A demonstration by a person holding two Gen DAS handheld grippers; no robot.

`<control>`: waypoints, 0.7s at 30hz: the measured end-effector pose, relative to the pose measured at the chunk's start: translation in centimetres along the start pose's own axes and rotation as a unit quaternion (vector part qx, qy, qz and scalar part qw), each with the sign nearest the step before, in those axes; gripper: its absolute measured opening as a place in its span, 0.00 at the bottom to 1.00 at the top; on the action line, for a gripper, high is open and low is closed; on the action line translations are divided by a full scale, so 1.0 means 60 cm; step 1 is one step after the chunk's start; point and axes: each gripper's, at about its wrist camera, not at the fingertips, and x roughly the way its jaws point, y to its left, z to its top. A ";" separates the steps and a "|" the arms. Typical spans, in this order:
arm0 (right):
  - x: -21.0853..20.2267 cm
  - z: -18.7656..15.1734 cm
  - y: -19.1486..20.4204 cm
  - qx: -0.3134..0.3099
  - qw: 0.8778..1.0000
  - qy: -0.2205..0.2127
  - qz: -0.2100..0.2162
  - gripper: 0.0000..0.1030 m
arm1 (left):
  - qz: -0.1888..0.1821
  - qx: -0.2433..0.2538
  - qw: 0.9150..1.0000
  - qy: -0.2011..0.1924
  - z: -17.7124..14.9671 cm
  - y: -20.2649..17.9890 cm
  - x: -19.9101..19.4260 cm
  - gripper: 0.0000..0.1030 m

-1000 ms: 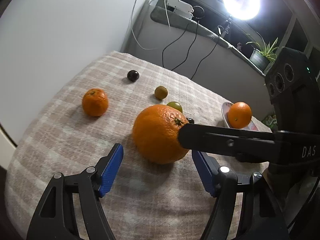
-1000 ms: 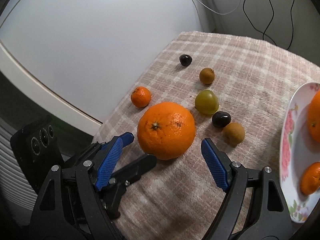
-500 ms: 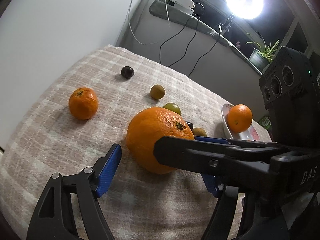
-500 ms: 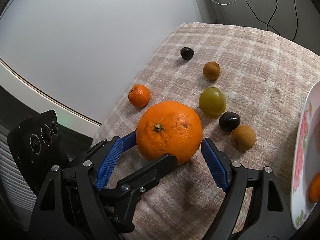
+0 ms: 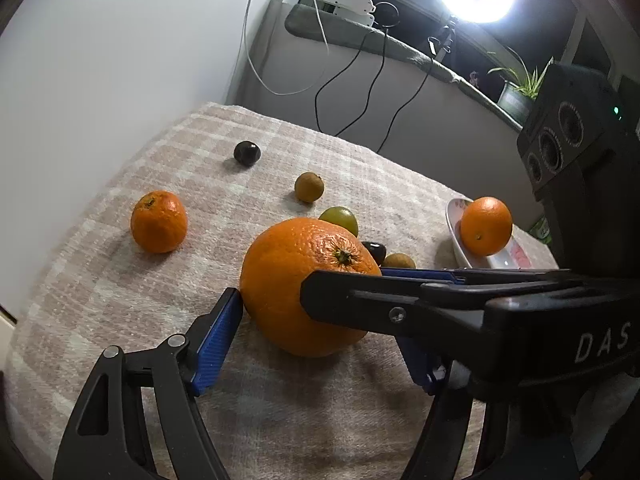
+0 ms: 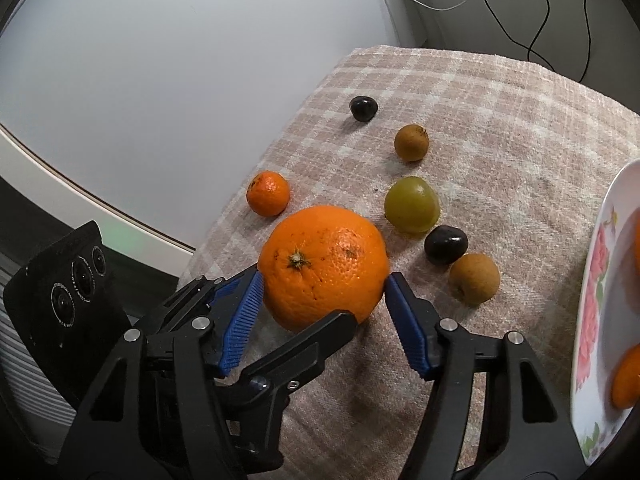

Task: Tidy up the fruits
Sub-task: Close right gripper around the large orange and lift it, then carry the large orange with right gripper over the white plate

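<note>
The big orange (image 6: pixel 324 266) is sat on the checked cloth (image 6: pixel 500 120) of the table, near the cloth's front-left edge, stem up.

Right gripper (image 6: pixel 322 312): jaws are closing around the big orange. Both blue pads are seen at its sides, the right one touching or just about, the left one right at the skin. A firm squeeze cannot be confirmed; the orange is not lifted.

Left gripper (image 5: pixel 320 328): jaws are spread wide, the big orange is between them. The left pad is just touching the orange's side; the right pad is largely hidden behind the right gripper's finger, which crosses in front of the orange. Read as released.

Other things, all placed relative to the big orange:
- small mandarin (image 6: pixel 268 194) is set just behind and to its left, apart from it
- green fruit (image 6: pixel 412 205) is just behind to the right, near but apart
- dark plum (image 6: pixel 446 245) is right beside the green fruit, to the orange's right
- brown fruit (image 6: pixel 475 279) is touching or nearly touching that plum, further right
- second brown fruit (image 6: pixel 411 142) and second dark plum (image 6: pixel 363 108) are well behind
- flowered plate (image 6: pixel 592 304) is well to the right, with orange fruit (image 5: pixel 486 226) on it
</note>
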 end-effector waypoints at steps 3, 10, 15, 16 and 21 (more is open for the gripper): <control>-0.001 -0.003 0.005 -0.008 1.000 -0.001 -0.003 0.64 | 0.007 0.003 1.000 -0.006 0.000 -0.002 -0.004 0.70; -0.004 -0.012 0.012 -0.014 1.000 -0.001 0.005 0.64 | 0.015 0.009 1.000 -0.016 0.002 -0.009 -0.013 0.70; -0.007 -0.015 0.010 -0.010 1.000 -0.005 0.005 0.64 | 0.018 0.010 1.000 -0.022 -0.004 -0.014 -0.018 0.70; -0.009 -0.016 0.012 -0.012 1.000 -0.006 0.004 0.64 | 0.019 0.012 0.999 -0.024 -0.004 -0.016 -0.020 0.70; -0.022 -0.018 0.018 -0.019 1.000 -0.014 0.002 0.64 | 0.017 0.015 0.999 -0.034 0.001 -0.028 -0.033 0.70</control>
